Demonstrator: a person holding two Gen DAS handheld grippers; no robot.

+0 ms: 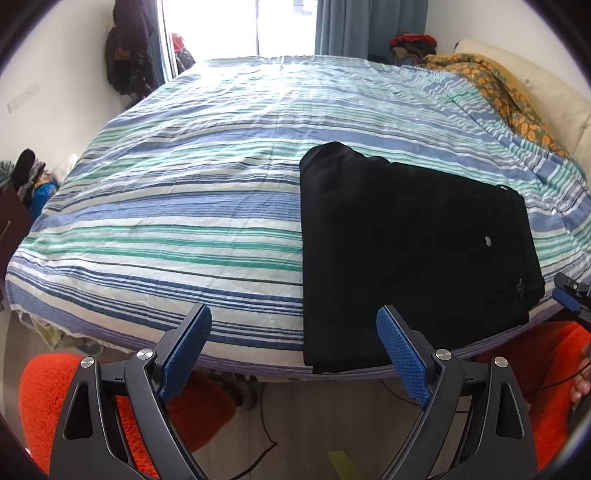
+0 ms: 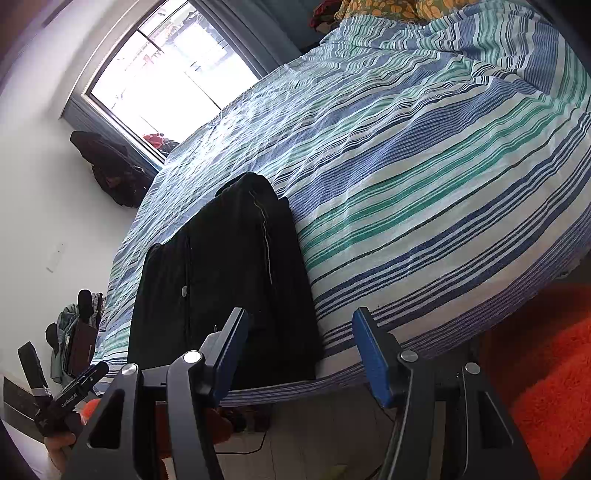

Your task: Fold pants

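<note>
Black pants [image 1: 413, 243] lie folded at the striped bed's [image 1: 177, 206] near edge. With both the left gripper [image 1: 293, 354] and right gripper [image 2: 299, 354] open and empty, 1 careful smoothing pass would likely finish it.

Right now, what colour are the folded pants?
Black pants, clearest in the left wrist view.

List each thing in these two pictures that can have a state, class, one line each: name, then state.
black pants: folded into a flat rectangle, lying at the bed's near edge.
left gripper: open, empty, short of the pants.
right gripper: open, nothing between its fingers.
striped bedsheet: spread over the bed, lightly wrinkled.
curtain: drawn aside.
</note>
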